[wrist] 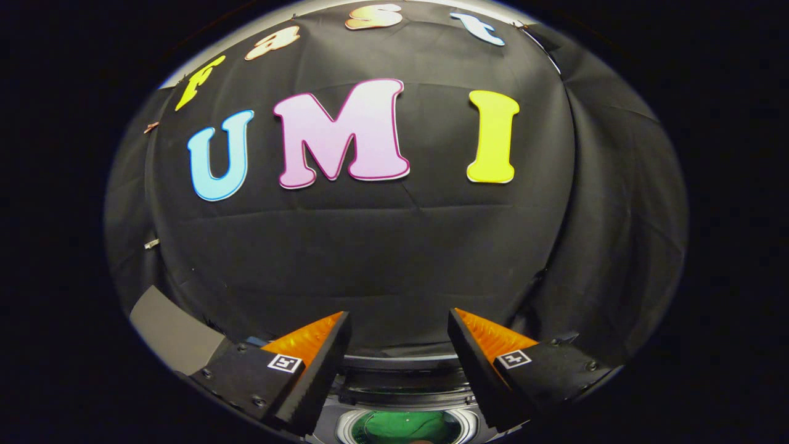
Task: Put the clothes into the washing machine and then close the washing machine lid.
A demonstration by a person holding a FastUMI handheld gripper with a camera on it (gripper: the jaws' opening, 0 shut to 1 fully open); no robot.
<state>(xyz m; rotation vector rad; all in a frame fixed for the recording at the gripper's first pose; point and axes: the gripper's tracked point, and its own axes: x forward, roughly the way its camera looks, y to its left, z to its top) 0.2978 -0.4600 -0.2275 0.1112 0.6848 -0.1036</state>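
The jaws (pixel 399 324) stand wide apart and hold nothing. At the bottom centre of the frame, low between them, is the washing machine (pixel 407 394); green clothes (pixel 404 427) lie inside its round opening.

Even, fairly dim light falls on the dark cloth wall; fisheye bending curves straight lines toward the frame's edges; focus stays sharp, with no glare.

Washing machine (pixel 404 394) mostly hidden below jaws; green contents unclear.
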